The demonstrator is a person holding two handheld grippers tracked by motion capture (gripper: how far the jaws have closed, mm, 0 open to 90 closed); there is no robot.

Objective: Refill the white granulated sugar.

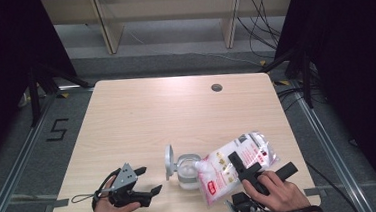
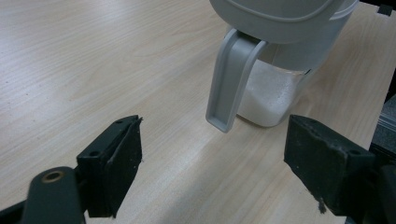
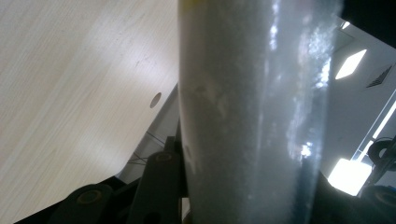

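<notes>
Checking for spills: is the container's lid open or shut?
Open: the container's grey lid stands flipped up at its left while the bag tips in.

A table [image 1: 176, 112] holds a small jar [image 1: 187, 172] near its front edge, at about six o'clock from the table's centre. The jar's lid [image 1: 169, 161] stands upright at the jar's nine o'clock, touching it. A bag [image 1: 233, 165] lies tilted at the jar's three o'clock, its lower end over the jar's mouth. The right gripper [image 1: 253, 174] sits on the bag, at its five o'clock side. The left gripper [image 1: 143, 182] rests at the jar's eight o'clock, apart from it. A hole [image 1: 217, 87] lies at the table's one o'clock, near the far edge.
</notes>
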